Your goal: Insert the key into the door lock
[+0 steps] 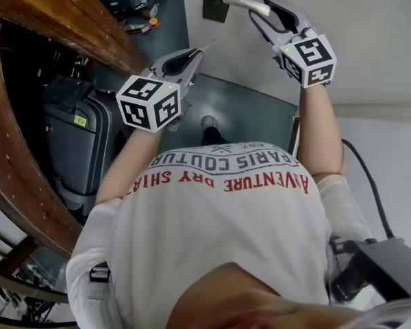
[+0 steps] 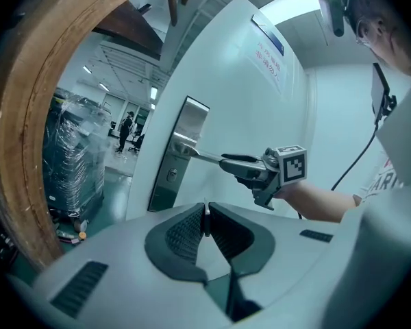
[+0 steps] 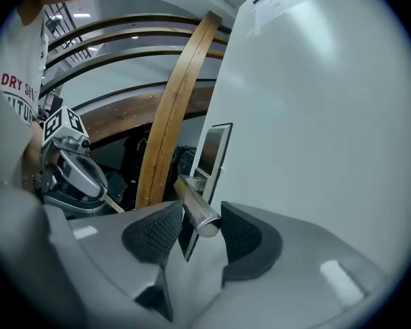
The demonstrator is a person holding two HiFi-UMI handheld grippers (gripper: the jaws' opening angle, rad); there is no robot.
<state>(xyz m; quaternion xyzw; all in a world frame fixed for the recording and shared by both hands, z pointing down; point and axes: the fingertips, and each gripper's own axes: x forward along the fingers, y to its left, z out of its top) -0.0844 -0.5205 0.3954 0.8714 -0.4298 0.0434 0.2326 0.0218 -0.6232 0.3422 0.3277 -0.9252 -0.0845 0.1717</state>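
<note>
Our left gripper (image 2: 205,212) is clenched on the key (image 2: 205,207). Its thin blade stands upright between the two ribbed pads, and in the head view it pokes out past the jaw tips as a pale sliver (image 1: 207,46). The key is not yet at the lock. Ahead of it, and apart from it, is the tall metal lock plate (image 2: 179,157) on the white door (image 2: 236,101), with the small round keyhole (image 2: 171,175) low on the plate, under the lever.

Our right gripper (image 3: 202,212) is grasping the door handle (image 3: 192,199). The lever's round silver end sits between the pads and fills the gap between them. From the left gripper view we see that same gripper (image 2: 243,166) reaching in from the right, level with the handle, its marker cube facing us.

Beyond the door's edge, a broad curved wooden beam (image 3: 175,108) arches upward. Below us on the left stands a dark suitcase (image 1: 82,142), on the grey-green floor (image 1: 250,108).
</note>
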